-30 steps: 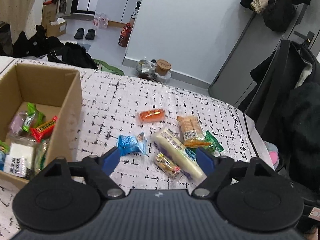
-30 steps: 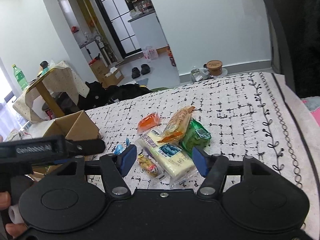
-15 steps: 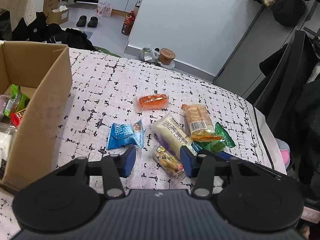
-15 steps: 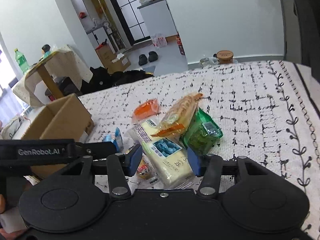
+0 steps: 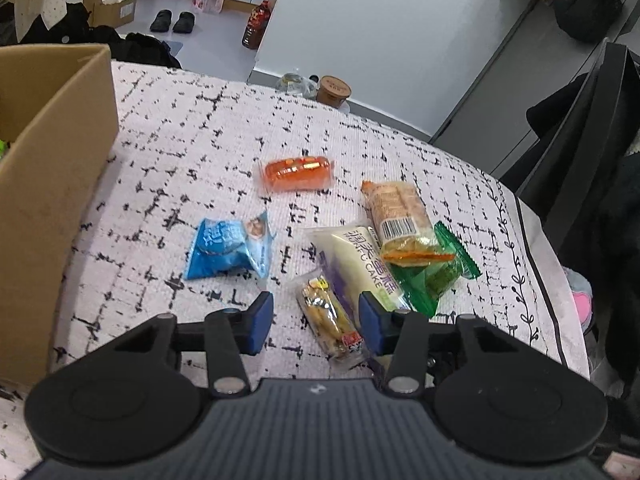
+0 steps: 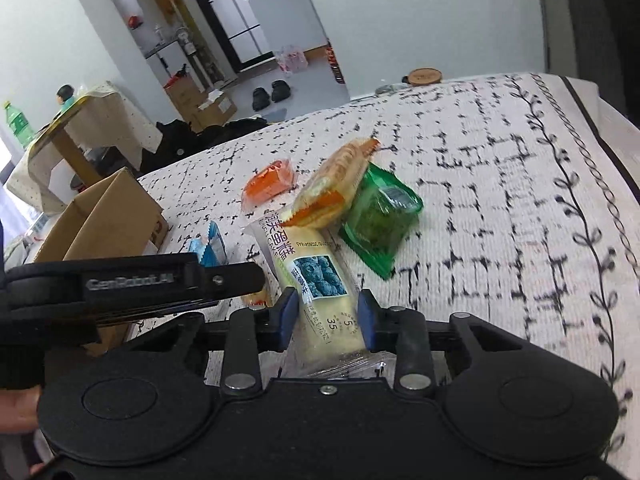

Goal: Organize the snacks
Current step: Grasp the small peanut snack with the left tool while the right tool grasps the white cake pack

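— How much room did we have around us?

— Plenty on the far side. The cloth-covered worktop (image 5: 200, 140) lay bare beyond the snacks up to its far edge. On our left the cardboard box (image 5: 60, 200) stood with its wall close to the blue packet (image 5: 228, 248), and on our right the cloth's leafy border ran near the edge, well apart from the pile.

— And where were the snacks?

— Bunched in the middle. The orange packet (image 5: 298, 170) lay alone, farthest from us. The biscuit packet (image 5: 396, 216), clear with a barcode and orange ends, rested across the green packet (image 6: 380, 216) and the far end of the long cake packet (image 6: 316, 276).

— What did our right gripper (image 6: 326, 320) have?

— Its fingers had just been closing, and they pinched the near end of the long cake packet, pale cream with a blue picture, one blue pad against each side.

— And our left gripper (image 5: 314, 322)?

— Its fingers had just been closing too, and the small yellow packet (image 5: 328, 320) lay between them on the cloth. A gap showed on its left side, so we gripped nothing there yet.
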{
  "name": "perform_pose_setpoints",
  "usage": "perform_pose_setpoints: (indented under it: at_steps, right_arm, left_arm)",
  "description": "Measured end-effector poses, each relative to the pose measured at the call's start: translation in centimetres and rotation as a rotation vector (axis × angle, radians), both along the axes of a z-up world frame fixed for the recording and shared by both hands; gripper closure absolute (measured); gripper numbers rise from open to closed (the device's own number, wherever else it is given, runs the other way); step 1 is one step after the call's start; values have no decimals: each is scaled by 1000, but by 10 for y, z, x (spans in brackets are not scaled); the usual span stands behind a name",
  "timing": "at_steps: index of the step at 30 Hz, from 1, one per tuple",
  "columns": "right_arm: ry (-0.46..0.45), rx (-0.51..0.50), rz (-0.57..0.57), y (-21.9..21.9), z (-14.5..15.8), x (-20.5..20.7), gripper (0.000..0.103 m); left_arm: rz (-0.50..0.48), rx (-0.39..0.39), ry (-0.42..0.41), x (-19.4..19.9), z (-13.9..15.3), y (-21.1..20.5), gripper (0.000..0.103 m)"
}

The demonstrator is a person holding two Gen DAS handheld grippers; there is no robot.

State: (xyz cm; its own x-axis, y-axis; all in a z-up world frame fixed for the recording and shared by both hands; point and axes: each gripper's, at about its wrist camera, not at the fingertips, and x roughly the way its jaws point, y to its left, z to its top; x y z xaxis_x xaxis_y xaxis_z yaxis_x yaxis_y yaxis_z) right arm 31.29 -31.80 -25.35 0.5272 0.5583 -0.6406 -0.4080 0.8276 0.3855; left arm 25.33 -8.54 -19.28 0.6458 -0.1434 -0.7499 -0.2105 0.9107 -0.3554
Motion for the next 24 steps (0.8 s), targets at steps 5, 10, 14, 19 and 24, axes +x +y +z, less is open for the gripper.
perform_pose_setpoints:
  at_steps: [5,10,14,19,24]
  right_arm:
    - [39,14,-49,-5,-1,-14,71]
    - [56,7,-51,-3,-2,-22,71]
    - [41,-16,-43,2,0,-23,65]
    - [14,-34,-22,13,2,-20,59]
    - [-26,-66,14,26,4,-18,48]
  left_arm:
    - [-5,-7,22,0,-9,-2,65]
    - [-32,30,22,-1,-12,-2,74]
    - [-42,43,26,-4,-12,3,86]
    - [-47,67,30,-9,-10,10,86]
    - [-25,70,29,-15,-7,20,86]
